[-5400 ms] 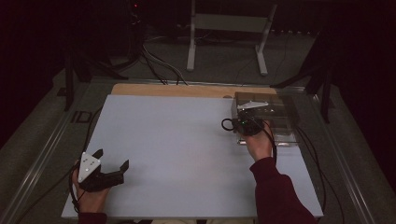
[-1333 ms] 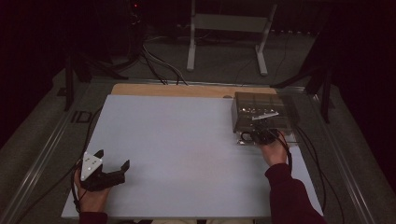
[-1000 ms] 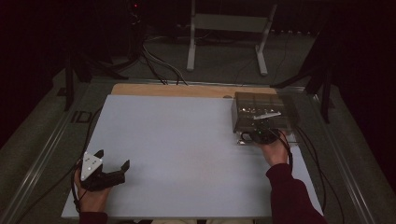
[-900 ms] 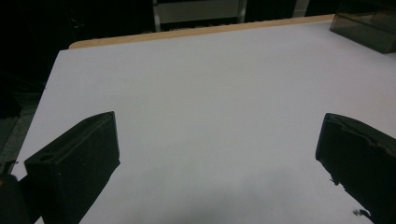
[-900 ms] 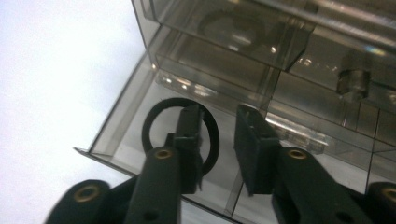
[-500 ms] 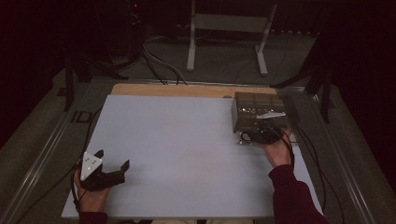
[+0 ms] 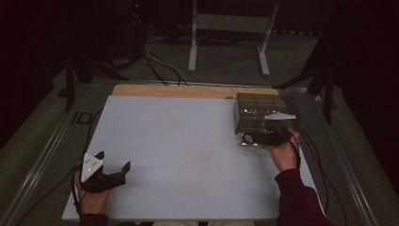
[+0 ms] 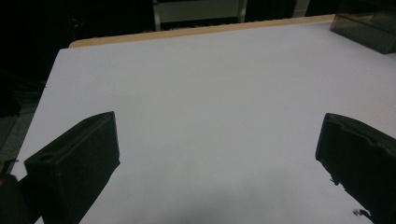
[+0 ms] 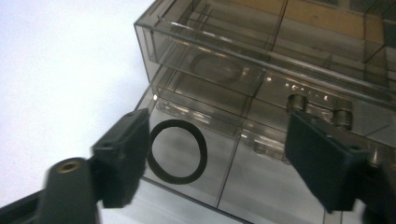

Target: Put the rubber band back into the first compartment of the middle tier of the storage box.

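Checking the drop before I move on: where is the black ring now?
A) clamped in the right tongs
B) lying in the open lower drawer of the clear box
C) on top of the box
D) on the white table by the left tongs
B: in the right gripper view the black ring lies flat in the pulled-out drawer of the clear box, with the right tongs open around it, their jaws having just been opening.

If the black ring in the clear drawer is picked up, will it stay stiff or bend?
The black ring looks thin and slightly uneven, so it probably flexes like rubber. It lies flat, so it should not roll. Probably very light.
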### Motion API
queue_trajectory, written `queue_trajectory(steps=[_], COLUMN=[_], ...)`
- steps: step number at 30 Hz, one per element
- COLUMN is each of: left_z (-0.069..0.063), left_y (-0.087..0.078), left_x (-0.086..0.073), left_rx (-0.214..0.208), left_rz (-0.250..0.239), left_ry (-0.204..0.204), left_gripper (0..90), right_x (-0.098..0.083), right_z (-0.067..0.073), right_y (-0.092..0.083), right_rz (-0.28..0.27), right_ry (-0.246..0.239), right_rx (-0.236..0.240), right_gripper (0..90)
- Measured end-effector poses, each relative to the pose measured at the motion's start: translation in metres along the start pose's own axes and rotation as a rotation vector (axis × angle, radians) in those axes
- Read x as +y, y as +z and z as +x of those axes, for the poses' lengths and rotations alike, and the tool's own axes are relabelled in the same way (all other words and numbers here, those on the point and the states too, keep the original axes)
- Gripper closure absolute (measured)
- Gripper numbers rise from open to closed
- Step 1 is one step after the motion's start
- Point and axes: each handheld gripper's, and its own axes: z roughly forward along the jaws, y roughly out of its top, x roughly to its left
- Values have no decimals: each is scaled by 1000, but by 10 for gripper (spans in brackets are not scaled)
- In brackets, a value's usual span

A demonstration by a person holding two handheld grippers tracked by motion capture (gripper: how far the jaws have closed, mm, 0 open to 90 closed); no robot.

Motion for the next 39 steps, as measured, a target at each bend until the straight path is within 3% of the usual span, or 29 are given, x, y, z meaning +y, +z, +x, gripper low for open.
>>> queue_trajectory(steps=[10,18,25,31,39], left_z=[-1,0,0,0,0], left_y=[0,0,0,-1,-1], left_x=[0,0,0,0,0], left_rx=[-2,-4,-5,-6,-28], left_rz=[0,-2,-5,-8,-27], left_ry=[0,-4,-5,-5,0], left_gripper=[4,4,4,4,3], right_x=[-5,-22,-45,-63,-93], right_z=[-2,-3,6,12,13], right_y=[-13,-24,-33,-38,-52], right_rz=[-34,-54,-97,-157,-297], right_ry=[-5,12,-15,-34,7], right_rx=[-23,7,7,-6,45], right_gripper=[92,27,2,3,2])
